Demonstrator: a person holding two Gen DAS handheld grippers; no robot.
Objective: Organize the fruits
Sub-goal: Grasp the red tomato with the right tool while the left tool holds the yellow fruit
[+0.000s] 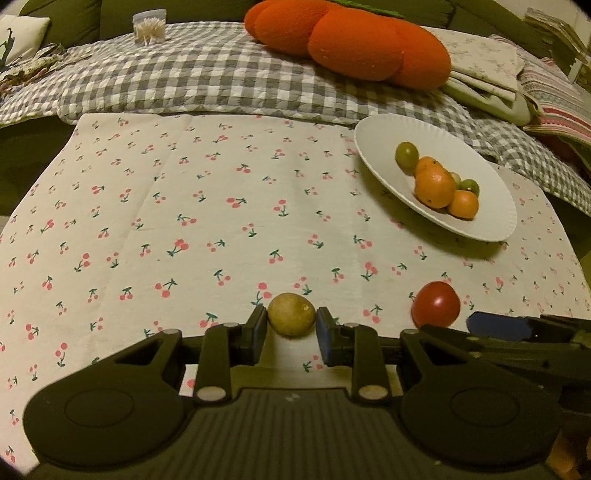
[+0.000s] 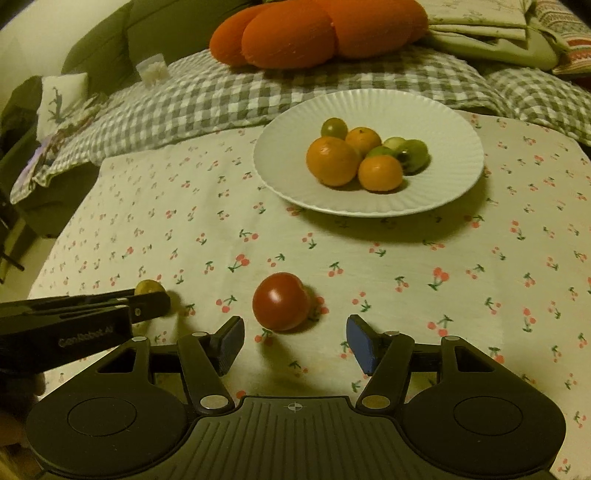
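My left gripper is shut on a small yellow-green fruit low over the cherry-print cloth; the fruit also shows in the right wrist view behind the left gripper's fingers. My right gripper is open, its pads on either side of and just short of a red tomato that lies on the cloth; the tomato also shows in the left wrist view. A white plate holds oranges and green fruits; the plate also shows in the left wrist view.
The cherry-print cloth covers the table. Behind it lie a grey checked quilt, an orange plush cushion, folded fabrics and a small jar of cotton swabs.
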